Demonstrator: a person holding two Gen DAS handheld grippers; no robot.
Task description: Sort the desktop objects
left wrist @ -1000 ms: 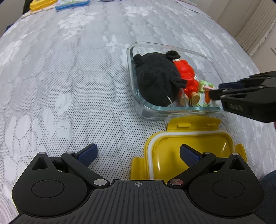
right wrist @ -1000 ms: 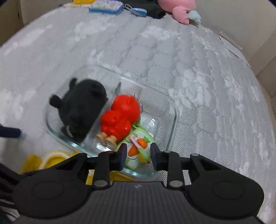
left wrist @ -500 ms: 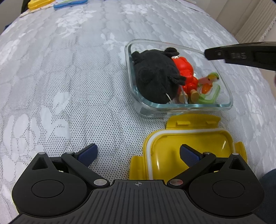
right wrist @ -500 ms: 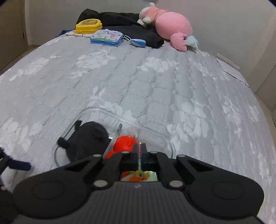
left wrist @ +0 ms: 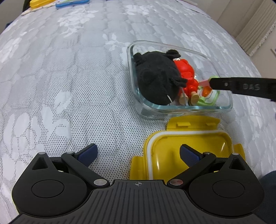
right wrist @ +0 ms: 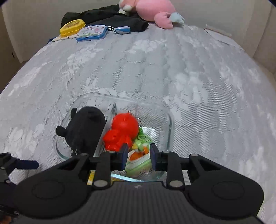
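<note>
A clear glass container (left wrist: pixel 222 103) (right wrist: pixel 169 124) sits on the grey quilted mattress. It holds a black plush toy (left wrist: pixel 155 79) (right wrist: pixel 84 127), a red figure (left wrist: pixel 186 74) (right wrist: pixel 124 131) and a green and orange toy (left wrist: pixel 208 98) (right wrist: pixel 138 162). Its yellow lid (left wrist: pixel 188 151) lies upside down in front of it. My left gripper (left wrist: pixel 138 153) is open, low over the mattress and the lid's left edge. My right gripper (right wrist: pixel 138 155) is open with its fingers on either side of the green toy inside the container; it also shows in the left wrist view (left wrist: pixel 241 86).
At the far end of the mattress lie a yellow case (right wrist: pixel 72 27), a blue-rimmed case (right wrist: pixel 91 32), a blue keyring item (right wrist: pixel 122 30), black cloth (right wrist: pixel 110 17) and a pink plush (right wrist: pixel 155 8). A paper sheet (right wrist: pixel 217 33) lies at the far right.
My right gripper was shut and raised above the container half a second ago; now it has dropped back into the container and opened around the green toy. The left gripper has not moved.
</note>
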